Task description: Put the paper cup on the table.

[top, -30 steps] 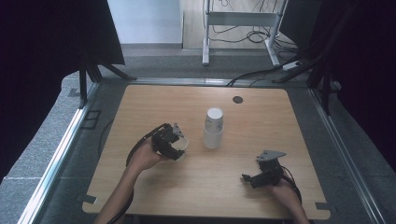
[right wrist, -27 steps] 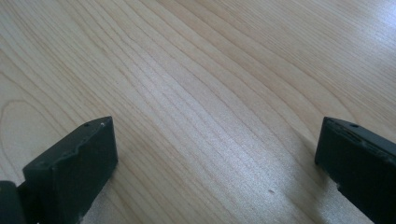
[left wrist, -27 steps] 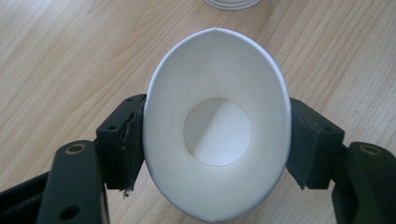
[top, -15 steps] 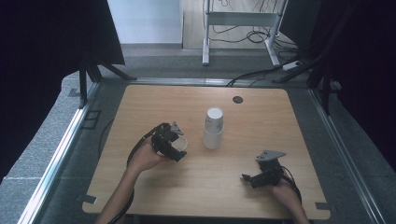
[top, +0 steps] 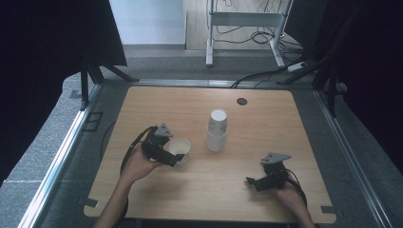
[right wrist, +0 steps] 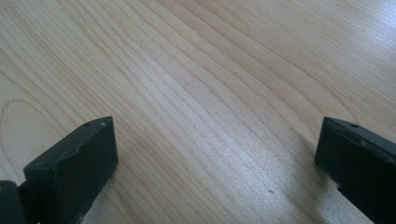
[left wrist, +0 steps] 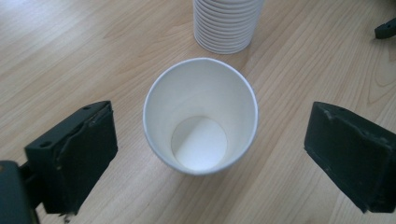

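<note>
Left gripper view: paper cup [left wrist: 201, 116] loose between just-opened left claw [left wrist: 208, 161], cup stack [left wrist: 228, 23] top cut off; right claw [right wrist: 210, 172] open.

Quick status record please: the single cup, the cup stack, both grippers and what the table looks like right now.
single cup: white paper cup, upright, mouth up, empty, standing on the table
cup stack: nested white cups, upside down, just beyond the single cup, apart from it
left gripper: jaws have just been opening; the cup sits between them with a gap on each side, pads not touching
right gripper: open, over bare wood at the near right, nothing between its jaws
table: light wood, dark round hole near the far edge
</note>
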The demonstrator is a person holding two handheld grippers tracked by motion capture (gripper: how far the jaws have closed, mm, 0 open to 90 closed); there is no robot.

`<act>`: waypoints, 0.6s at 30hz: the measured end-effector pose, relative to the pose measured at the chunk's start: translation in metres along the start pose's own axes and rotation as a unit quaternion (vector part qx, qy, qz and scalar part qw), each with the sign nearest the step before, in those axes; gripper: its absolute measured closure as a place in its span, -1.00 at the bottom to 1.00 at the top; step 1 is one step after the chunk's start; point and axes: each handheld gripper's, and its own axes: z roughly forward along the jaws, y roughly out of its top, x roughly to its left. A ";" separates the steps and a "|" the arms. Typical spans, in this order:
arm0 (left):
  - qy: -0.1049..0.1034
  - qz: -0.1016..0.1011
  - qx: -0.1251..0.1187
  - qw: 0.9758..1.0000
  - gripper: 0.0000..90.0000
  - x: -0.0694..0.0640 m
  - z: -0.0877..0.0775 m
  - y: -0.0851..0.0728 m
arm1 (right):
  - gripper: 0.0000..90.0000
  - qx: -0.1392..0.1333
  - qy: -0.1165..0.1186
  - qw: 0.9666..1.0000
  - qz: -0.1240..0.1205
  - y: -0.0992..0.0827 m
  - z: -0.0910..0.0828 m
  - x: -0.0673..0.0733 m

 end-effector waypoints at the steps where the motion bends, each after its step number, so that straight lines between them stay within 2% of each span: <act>1: 0.003 -0.002 -0.011 1.000 -0.97 -0.001 -0.003 -0.005 | -1.00 0.000 0.000 1.000 0.000 0.000 0.000 0.000; 10: 0.012 -0.019 -0.040 0.999 -1.00 -0.006 -0.006 -0.031 | -1.00 0.000 0.000 1.000 0.000 0.000 0.000 0.000; 12: 0.013 -0.021 -0.042 0.999 -1.00 -0.008 -0.005 -0.038 | -1.00 0.000 0.000 1.000 0.000 0.000 0.000 0.000; 14: 0.018 -0.013 -0.050 0.999 -1.00 -0.012 -0.003 -0.049 | -1.00 0.000 0.000 1.000 0.000 0.000 0.000 0.000; 18: 0.015 -0.017 -0.054 0.998 -1.00 -0.015 0.002 -0.058 | -1.00 0.000 0.000 1.000 0.000 0.000 0.000 0.000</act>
